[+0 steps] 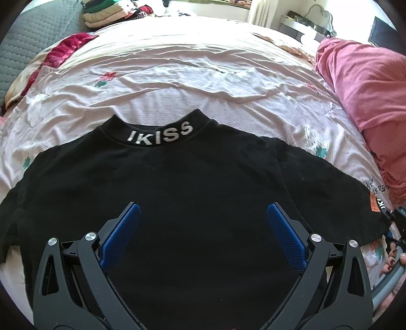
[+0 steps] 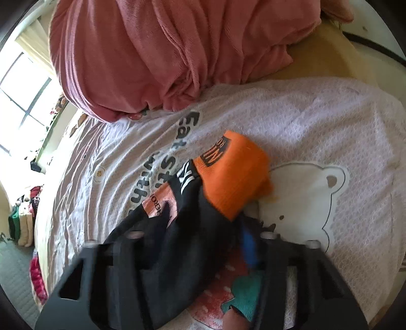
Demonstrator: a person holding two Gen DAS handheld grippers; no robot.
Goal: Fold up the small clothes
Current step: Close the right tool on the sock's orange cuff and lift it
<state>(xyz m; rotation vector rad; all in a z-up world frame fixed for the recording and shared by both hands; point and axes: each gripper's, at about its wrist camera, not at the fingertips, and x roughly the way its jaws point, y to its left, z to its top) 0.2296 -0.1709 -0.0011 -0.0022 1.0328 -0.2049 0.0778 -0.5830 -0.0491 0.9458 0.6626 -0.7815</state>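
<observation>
- Left gripper (image 1: 203, 218): fingers spread wide, nothing between the blue pads (image 1: 121, 236). It hangs right over the middle of the black tee (image 1: 165, 182), not pinching it.
- Right gripper (image 2: 200, 243): pretty blurry in its own view, but black fabric is bunched up between the fingers, so it looks clamped on the tee's sleeve (image 2: 177, 243). One blue pad (image 2: 250, 245) peeks out beside the cloth.
- That sleeve end has an orange tag (image 2: 233, 175) flopping out past the fingertips, plus a strip with white lettering next to it.
- From the left view the same sleeve runs out to the far right edge, where the orange tag (image 1: 375, 203) sits next to the right gripper (image 1: 395, 215) and a hand (image 1: 392, 256) with dark nail polish.
- The tee lies flat, front up, on the sheet (image 1: 177, 76); collar (image 1: 159, 135) with "IKISS" points away from the left gripper.
- The sheet is pale pink with strawberry prints, some lettering and a white bear (image 2: 299, 198) patch just beyond the right gripper.
- A pink blanket (image 1: 365, 83) is heaped on the right side of the bed, close to the sleeve but not touching the tee.
- Far back: folded clothes (image 1: 106, 12) stacked up, and a grey quilted cover (image 1: 33, 33) at the left.
</observation>
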